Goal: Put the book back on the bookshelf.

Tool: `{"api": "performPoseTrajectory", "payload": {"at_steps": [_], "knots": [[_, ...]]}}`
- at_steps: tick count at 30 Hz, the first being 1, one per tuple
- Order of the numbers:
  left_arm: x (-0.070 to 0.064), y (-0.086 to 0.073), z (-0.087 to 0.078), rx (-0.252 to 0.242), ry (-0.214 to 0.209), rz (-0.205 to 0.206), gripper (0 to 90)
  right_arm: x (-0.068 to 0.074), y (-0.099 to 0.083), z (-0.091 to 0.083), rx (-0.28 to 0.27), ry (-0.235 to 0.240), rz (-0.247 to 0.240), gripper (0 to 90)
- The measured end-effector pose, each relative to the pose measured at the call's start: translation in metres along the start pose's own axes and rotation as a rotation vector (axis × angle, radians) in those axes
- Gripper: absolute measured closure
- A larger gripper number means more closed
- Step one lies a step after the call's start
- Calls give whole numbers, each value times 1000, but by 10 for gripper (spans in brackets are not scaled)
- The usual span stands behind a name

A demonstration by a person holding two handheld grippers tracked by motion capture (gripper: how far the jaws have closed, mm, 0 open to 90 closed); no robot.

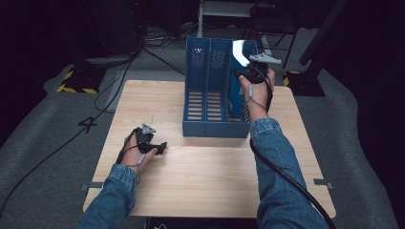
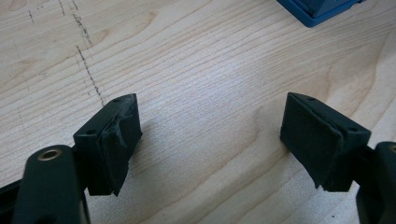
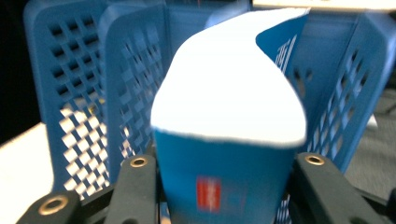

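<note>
Blue booklet (image 3: 224, 186), clamped in right hand-held gripper (image 1: 251, 71) above file rack (image 1: 210, 95), apparently for slotting in; left hand-held gripper (image 2: 210, 140) spread, idle on desk (image 1: 210, 167).

The person's left forearm, in a denim sleeve, lies low at the near left. The left hand (image 1: 136, 153) holds the left gripper (image 1: 160, 147), which points to the right, its jaws wide apart with nothing between them. The right arm is stretched far forward and raised. The right hand (image 1: 258, 90) holds the right gripper (image 1: 244, 59) high, its jaws closed, clamping something between them. A cable hangs along the right forearm.
</note>
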State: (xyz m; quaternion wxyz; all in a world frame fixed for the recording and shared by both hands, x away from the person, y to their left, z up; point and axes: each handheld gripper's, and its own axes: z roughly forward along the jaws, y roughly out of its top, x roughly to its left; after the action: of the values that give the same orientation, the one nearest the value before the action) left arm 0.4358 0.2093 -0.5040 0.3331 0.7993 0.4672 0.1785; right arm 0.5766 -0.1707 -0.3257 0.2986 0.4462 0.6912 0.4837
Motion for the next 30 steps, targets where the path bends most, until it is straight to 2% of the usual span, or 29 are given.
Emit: {"api": "performPoseTrajectory", "payload": {"at_steps": [1,2,4,11,17,19,22,25,30], "knots": [[0,0,0,0,0,-1,207,-1,-7,6,29,-3,5,587],[0,0,0,-1,-2,-1,207,-2,-12,8,32,2,18,587],[0,0,0,-1,-2,-1,206,-4,-17,8,5,13,34,587],[0,0,0,0,1,1,207,-3,-15,7,40,-12,15,597],[0,-1,-1,1,-3,2,207,-1,-17,8,30,-39,16,599],[0,-2,-1,-1,-4,5,207,3,-18,8,34,-47,17,598],[-1,-3,-2,-2,-6,6,206,10,-21,3,33,-63,-8,594],[-1,-3,-3,-1,-8,13,207,5,-23,3,17,-60,8,591],[-2,-8,-7,-2,-7,7,206,4,-23,3,21,-75,-4,568]]}}
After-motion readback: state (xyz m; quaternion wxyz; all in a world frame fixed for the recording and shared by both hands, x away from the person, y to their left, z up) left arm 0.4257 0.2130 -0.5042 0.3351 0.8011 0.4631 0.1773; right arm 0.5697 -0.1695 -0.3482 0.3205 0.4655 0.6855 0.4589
